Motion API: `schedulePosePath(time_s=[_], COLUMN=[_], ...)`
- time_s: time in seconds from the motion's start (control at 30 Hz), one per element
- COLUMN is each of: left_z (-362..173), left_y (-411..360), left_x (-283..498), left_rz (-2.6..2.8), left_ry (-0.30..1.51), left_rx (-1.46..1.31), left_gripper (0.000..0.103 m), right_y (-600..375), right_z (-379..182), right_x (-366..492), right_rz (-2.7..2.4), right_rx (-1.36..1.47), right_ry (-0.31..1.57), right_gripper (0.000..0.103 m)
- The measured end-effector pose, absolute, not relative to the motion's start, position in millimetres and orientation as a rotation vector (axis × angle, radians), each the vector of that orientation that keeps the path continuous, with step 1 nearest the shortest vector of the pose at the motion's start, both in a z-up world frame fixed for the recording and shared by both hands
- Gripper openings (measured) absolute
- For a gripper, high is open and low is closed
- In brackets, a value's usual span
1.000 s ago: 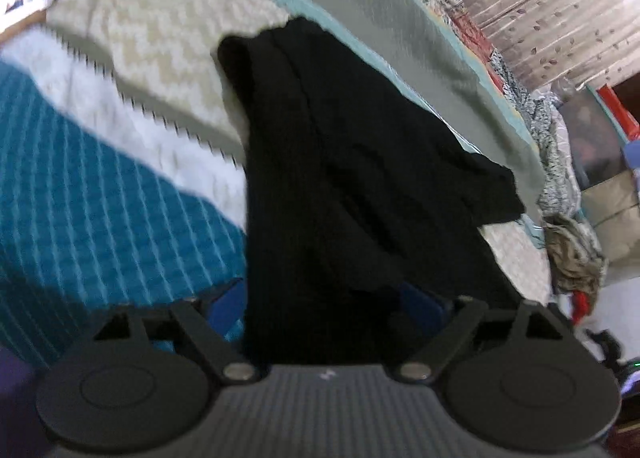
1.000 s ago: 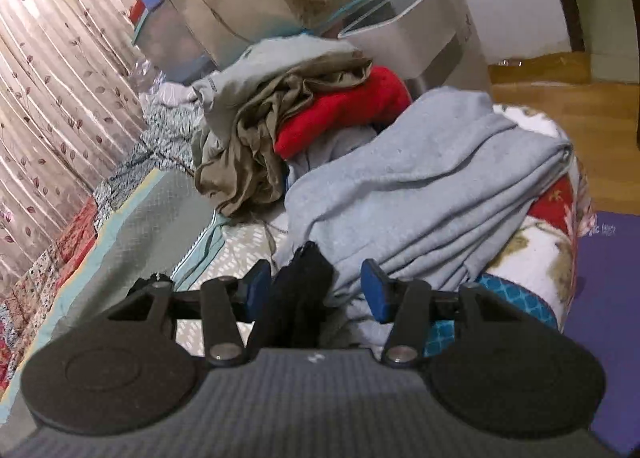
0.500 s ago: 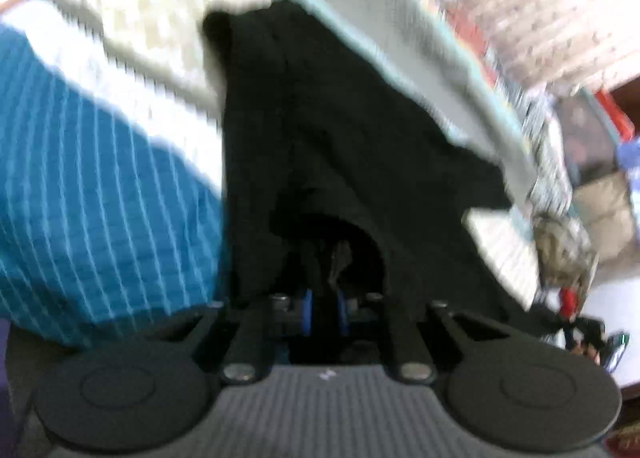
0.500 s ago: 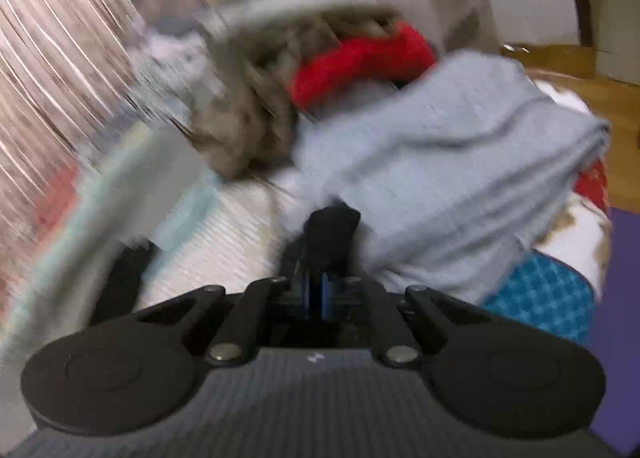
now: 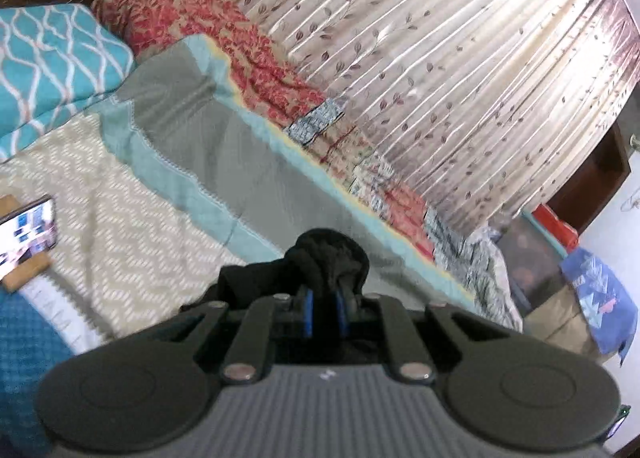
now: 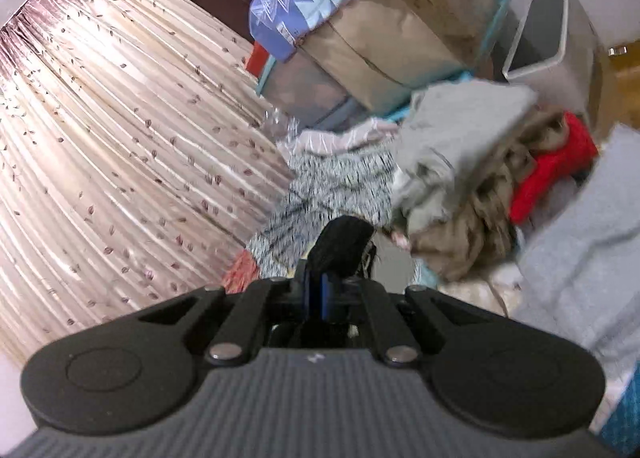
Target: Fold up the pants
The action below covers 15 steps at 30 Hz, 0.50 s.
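Black pants (image 5: 328,258) mostly hidden below left claw (image 5: 322,308); phone (image 5: 26,232) cut off; clothes heap (image 6: 472,186) blurred.

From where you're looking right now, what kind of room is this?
Most likely a bedroom in a home. There is a bed with a patterned bedspread, a leaf-print curtain along its far side, and a heap of unfolded clothes waiting at one end.

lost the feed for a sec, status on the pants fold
Left gripper and right gripper both shut on the black fabric pants. Pants bunched at the jaws. Nothing seen in the way.
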<state>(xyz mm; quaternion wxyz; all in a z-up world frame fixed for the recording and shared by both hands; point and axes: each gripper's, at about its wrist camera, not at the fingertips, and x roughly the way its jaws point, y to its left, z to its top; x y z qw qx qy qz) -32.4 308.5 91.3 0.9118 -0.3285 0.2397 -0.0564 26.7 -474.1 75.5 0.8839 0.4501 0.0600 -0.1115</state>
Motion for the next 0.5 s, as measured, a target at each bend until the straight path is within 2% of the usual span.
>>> schedulePosePath(time_s=[0.1, 0.3, 0.4, 0.5], left_z=[53.4, -73.9, -93.2, -85.6], left_y=[307.8, 308.8, 307.3, 303.0], left_x=[-50.1, -67.9, -72.5, -71.4], left_rz=[-0.074, 0.022, 0.006, 0.013], left_ry=[0.591, 0.922, 0.933, 0.926], left_rx=[-0.632, -0.77, -0.823, -0.763], left_gripper=[0.01, 0.01, 0.012, 0.019], right_y=[-471.6, -476.3, -473.4, -465.0], right_z=[26.2, -111.9, -123.8, -106.2], right_x=[0.0, -71.8, -90.1, -84.8], right_rz=[-0.25, -0.498, -0.495, -0.52], right_rx=[0.951, 1.065, 1.063, 0.979], right_ry=[0.221, 0.511, 0.484, 0.51], right_gripper=[0.008, 0.008, 0.008, 0.016])
